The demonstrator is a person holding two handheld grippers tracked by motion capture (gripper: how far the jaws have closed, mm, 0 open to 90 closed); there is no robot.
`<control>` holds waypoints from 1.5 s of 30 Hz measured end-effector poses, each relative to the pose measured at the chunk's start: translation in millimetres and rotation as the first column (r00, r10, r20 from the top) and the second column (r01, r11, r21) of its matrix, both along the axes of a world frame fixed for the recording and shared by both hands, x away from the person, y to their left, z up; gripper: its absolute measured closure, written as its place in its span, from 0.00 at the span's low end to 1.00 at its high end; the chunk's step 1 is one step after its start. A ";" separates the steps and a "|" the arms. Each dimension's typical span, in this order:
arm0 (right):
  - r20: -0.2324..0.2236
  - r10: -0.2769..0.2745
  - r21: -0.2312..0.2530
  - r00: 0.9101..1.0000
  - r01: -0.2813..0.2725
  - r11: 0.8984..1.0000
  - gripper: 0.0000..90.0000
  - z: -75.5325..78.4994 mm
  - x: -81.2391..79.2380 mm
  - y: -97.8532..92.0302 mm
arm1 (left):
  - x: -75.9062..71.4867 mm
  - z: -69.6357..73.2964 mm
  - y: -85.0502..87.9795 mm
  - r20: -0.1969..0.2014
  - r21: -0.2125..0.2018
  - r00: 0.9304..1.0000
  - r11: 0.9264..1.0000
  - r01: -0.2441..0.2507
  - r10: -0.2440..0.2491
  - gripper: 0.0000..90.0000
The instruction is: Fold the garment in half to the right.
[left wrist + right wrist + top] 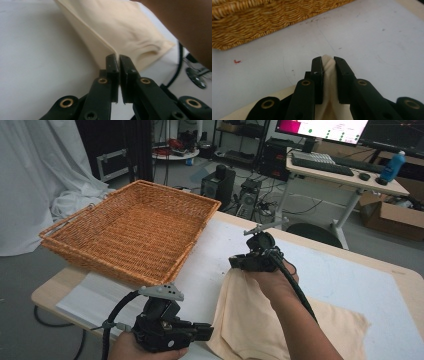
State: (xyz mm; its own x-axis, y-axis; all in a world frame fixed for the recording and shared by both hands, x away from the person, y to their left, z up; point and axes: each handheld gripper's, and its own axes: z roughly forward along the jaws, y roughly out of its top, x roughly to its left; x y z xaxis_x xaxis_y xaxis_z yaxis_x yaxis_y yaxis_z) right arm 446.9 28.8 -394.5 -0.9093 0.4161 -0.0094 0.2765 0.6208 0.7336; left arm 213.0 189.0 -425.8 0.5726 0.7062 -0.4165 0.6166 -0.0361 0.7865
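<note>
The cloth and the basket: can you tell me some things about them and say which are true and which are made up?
1. Both grippers pinch the cream cloth. True: the left gripper has an edge of it between its jaws, and the right gripper has a bunched fold between its jaws.
2. The cloth lies inside the wicker basket. False: it is on the white table, beside the basket.
3. The basket holds folded clothes. False: its woven floor is bare.
4. The basket sits at the far left of the table. True.
5. The left gripper's jaws stand wide open. False: they are shut on the cloth's edge.
</note>
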 end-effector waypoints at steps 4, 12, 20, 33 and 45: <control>0.013 -0.003 0.048 1.000 0.002 0.999 0.88 19.3 -2.3 -23.7 | 8.8 10.4 -19.8 0.014 -0.056 0.996 0.994 0.091 -0.090 0.96; 0.066 -0.062 0.062 0.996 0.058 0.996 0.88 48.7 -11.5 -75.5 | 26.4 21.9 -63.4 0.036 -0.084 0.974 0.971 0.226 -0.224 0.96; 0.083 -0.151 0.073 0.985 0.145 0.987 0.87 61.6 -17.0 -134.3 | 40.3 35.0 -109.5 0.059 -0.085 0.943 0.940 0.331 -0.327 0.96; 0.081 -0.266 0.087 0.961 0.259 0.962 0.83 67.7 -20.3 -221.1 | 65.9 36.5 -188.5 0.055 -0.105 0.893 0.886 0.451 -0.448 0.96; 0.100 -0.375 0.131 0.921 0.362 0.923 0.65 62.7 -22.2 -264.7 | 73.8 35.7 -188.2 0.015 -0.070 0.925 0.922 0.381 -0.381 0.53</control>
